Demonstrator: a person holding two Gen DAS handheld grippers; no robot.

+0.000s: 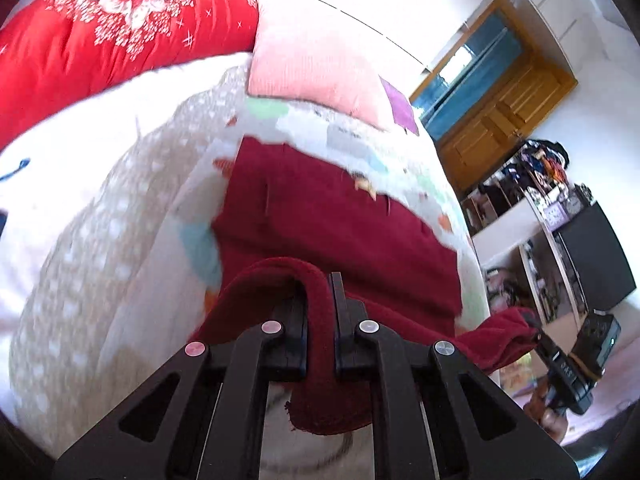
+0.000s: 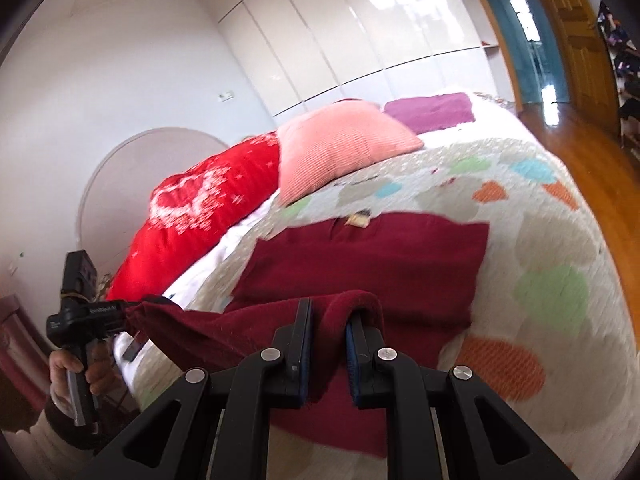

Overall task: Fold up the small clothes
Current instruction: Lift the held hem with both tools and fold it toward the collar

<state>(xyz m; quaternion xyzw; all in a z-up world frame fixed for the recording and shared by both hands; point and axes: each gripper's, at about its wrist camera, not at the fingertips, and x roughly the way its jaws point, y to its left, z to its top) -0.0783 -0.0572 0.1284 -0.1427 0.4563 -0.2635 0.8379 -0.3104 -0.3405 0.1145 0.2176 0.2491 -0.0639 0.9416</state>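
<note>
A dark red knitted garment lies on the patterned quilt of a bed; it also shows in the right wrist view. My left gripper is shut on the near edge of the garment, with cloth draped over its left finger. My right gripper is shut on the same edge further right, cloth folded over its right finger. The edge hangs stretched between the two grippers, lifted off the bed. The right gripper shows in the left wrist view, the left gripper in the right wrist view.
A pink cushion, a red quilt and a folded purple cloth lie at the far side of the bed. White wardrobes stand behind. A wooden door, shelves and wooden floor lie right.
</note>
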